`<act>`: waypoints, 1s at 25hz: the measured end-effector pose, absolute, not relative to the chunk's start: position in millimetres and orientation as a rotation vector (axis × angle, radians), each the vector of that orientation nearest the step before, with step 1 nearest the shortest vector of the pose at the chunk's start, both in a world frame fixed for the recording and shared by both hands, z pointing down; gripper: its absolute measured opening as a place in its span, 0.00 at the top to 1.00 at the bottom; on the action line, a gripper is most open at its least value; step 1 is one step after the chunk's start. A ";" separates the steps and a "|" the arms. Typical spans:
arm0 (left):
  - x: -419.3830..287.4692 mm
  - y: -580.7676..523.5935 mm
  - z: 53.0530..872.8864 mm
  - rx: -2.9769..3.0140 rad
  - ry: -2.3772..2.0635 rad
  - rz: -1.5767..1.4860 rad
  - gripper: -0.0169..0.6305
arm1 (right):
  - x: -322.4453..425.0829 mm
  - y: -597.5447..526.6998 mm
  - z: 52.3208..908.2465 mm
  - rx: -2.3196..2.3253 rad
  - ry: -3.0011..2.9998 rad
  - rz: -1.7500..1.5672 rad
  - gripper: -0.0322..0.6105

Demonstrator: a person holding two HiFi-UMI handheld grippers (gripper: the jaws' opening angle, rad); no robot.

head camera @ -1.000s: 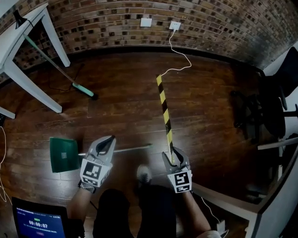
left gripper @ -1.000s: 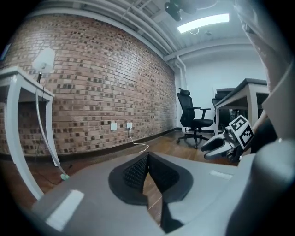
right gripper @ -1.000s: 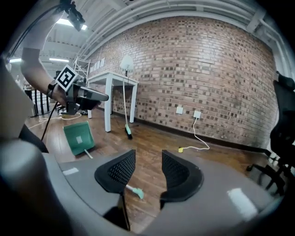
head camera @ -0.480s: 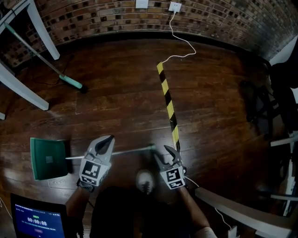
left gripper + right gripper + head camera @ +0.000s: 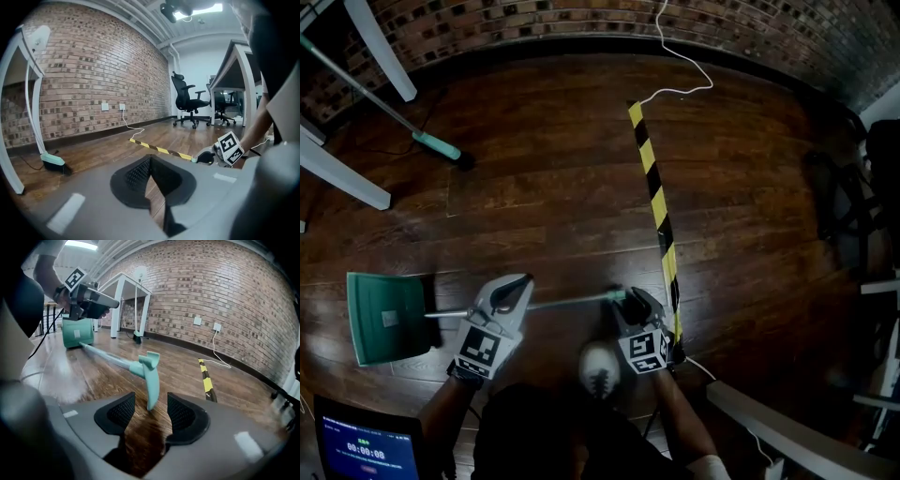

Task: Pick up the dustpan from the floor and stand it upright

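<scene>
Green long-handled dustpan [image 5: 389, 317] lies flat, left of the striped floor tape [image 5: 656, 202]. The right gripper [image 5: 634, 304], jaws just opening, straddles its teal handle tip [image 5: 150, 376] without pressing. The left gripper [image 5: 512, 291] is pinched together, empty.

On the floor [image 5: 562, 187] before us the dustpan [image 5: 389, 317] lies at the left. Its handle [image 5: 572, 302] runs rightward to a tip between the jaws of our right hand-held gripper [image 5: 636, 305], which have just been opening and stand clear of it on either side. Our left hand-held gripper [image 5: 508, 293] sits over the handle, near the pan. A strip of tape [image 5: 656, 202] runs from just right of the right gripper towards the wall [image 5: 581, 19], and a cable [image 5: 680, 70] lies beyond its far end. A broom [image 5: 436, 145] rests far left, between two table legs [image 5: 347, 178]. A shoe [image 5: 600, 366] sits between the grippers, nearer us.
</scene>
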State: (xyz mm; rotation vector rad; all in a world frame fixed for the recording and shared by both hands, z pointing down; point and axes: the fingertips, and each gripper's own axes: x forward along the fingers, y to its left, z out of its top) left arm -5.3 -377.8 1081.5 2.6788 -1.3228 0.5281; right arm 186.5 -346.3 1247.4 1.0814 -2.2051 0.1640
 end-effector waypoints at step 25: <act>-27.6 -355.5 1073.8 2.662 -1.356 0.533 0.97 | 182.1 -370.1 1258.4 1.176 -2.162 0.131 0.79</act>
